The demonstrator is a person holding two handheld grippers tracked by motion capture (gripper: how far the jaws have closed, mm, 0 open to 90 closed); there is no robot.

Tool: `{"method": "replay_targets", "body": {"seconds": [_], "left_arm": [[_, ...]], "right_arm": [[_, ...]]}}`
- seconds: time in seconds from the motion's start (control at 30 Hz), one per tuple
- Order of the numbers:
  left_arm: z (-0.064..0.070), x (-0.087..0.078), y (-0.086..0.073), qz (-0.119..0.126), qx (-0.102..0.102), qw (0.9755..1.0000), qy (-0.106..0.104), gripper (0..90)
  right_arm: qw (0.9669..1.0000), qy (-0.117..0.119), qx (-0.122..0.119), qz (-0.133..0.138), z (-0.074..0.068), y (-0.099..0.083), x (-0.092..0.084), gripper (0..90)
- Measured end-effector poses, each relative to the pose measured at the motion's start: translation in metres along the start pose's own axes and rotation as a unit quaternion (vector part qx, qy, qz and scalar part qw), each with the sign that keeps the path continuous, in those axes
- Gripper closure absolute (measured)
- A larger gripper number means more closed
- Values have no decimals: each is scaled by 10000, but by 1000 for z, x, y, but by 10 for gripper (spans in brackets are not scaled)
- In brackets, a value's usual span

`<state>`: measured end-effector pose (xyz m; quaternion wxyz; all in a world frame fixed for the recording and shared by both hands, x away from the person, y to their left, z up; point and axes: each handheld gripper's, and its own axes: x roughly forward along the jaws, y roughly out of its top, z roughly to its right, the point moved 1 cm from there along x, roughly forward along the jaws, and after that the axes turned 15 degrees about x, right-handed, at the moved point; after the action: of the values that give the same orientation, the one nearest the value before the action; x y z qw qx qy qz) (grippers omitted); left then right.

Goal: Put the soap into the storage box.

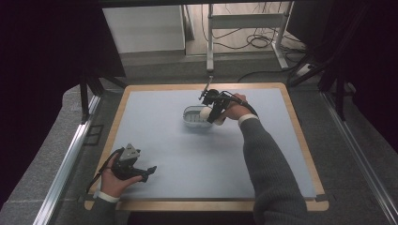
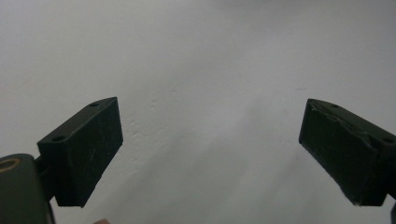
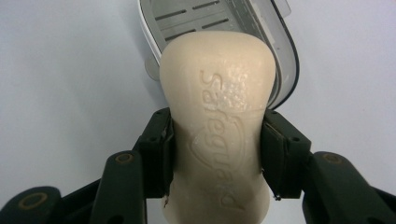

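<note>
right tongs [image 3: 217,154] pinching cream, waisted soap bar [image 3: 217,93] at its narrow middle, above grey slotted plastic dish [image 3: 280,51]. probably hard, slick; best gripped there. left tongs [image 2: 210,149] spread, idle.

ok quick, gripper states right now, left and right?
Left gripper: open, nothing between its jaws, low over the mat.
Right gripper: closed on the bar of soap, at the soap dish.

Cream soap bar [image 3: 217,135] above soap dish [image 3: 280,46]
</note>
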<state>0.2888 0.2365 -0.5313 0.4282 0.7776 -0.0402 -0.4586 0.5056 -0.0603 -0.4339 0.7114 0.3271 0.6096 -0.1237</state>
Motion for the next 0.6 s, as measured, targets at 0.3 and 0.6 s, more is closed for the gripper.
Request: {"method": "replay_targets", "body": {"seconds": [0.3,0.6], "left_arm": [[0,0,0,9,-4,10000,16,67],[0,0,0,14,-15,10000,20,67]], "right_arm": [[10000,33,13,51,-1,12,2,493],[9999,-57,-136,22,0,24,4,493]]}}
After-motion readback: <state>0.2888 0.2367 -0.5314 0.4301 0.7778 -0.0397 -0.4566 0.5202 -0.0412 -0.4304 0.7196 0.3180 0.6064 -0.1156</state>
